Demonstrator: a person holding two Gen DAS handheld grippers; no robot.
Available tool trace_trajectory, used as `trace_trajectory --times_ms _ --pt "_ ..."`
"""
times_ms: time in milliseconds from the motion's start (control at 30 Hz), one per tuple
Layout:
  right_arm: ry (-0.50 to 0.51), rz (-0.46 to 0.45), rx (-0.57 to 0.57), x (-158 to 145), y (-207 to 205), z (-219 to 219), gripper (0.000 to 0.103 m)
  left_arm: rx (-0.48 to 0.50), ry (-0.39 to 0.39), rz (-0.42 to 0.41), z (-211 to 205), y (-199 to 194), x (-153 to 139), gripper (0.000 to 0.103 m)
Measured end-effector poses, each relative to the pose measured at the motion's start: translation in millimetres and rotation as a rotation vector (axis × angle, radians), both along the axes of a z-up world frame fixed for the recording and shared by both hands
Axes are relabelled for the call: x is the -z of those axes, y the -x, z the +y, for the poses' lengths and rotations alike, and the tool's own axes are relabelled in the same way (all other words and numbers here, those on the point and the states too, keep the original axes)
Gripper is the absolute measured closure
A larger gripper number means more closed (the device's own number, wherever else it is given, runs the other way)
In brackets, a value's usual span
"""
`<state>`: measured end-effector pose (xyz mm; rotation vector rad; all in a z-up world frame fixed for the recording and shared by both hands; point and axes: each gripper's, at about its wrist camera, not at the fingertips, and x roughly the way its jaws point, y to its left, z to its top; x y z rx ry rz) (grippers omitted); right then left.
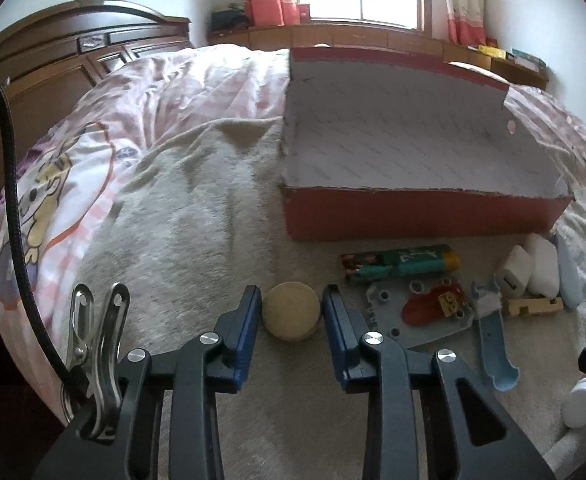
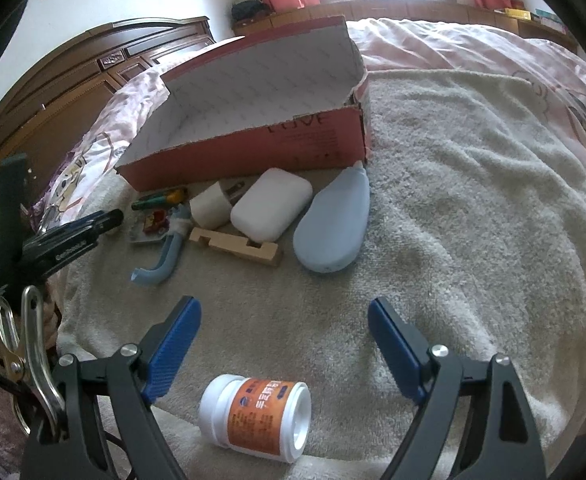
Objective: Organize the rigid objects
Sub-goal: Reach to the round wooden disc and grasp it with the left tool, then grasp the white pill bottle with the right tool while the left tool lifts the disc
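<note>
Resting on a cream fleece blanket (image 1: pixel 197 208) spread over the bed, a round beige ball (image 1: pixel 291 312) sits between the blue pads of the left claw (image 1: pixel 292 308), which touch it on both sides in a pinch. To its right lie a colourful printed pack (image 1: pixel 401 262), a grey toy plate with a red piece (image 1: pixel 421 316), a light-blue curved handle (image 1: pixel 493 344) and a wooden block (image 2: pixel 235 246). Behind them stands an open red cardboard box (image 1: pixel 421 218), white inside. Further right lie a white case (image 2: pixel 271 210) and a pale-blue oval case (image 2: pixel 335 232), touching. The right claw (image 2: pixel 285 332) is spread wide above a white bottle with an orange label (image 2: pixel 255 416) lying on its side.
</note>
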<state>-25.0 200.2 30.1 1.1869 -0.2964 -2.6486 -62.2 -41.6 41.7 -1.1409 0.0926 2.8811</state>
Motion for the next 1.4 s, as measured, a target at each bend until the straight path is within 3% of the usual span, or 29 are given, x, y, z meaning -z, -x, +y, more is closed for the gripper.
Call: trace_trajectory --times_ms 200,533,967,1233,1400 --pt "0.006 0.0 -0.006 -1 -1 -1 0.014 0.055 -0.021 -0.008 7 -24 -7 0.07" --pt "-0.036 0.013 -0.019 -10 -21 -3 0.014 0.128 -0.067 -0.073 27 -55 8 0.07" --pt "-0.089 -0.054 -0.028 14 -41 -18 0.014 0.131 -0.1 -0.093 26 -68 28 0.07" --pt "-0.192 -0.037 0.011 21 -43 -33 0.013 0.125 -0.096 -0.08 28 -70 30 0.07" --pt "-0.203 -0.029 0.017 22 -45 -34 0.011 0.123 -0.088 -0.076 28 -71 31 0.07"
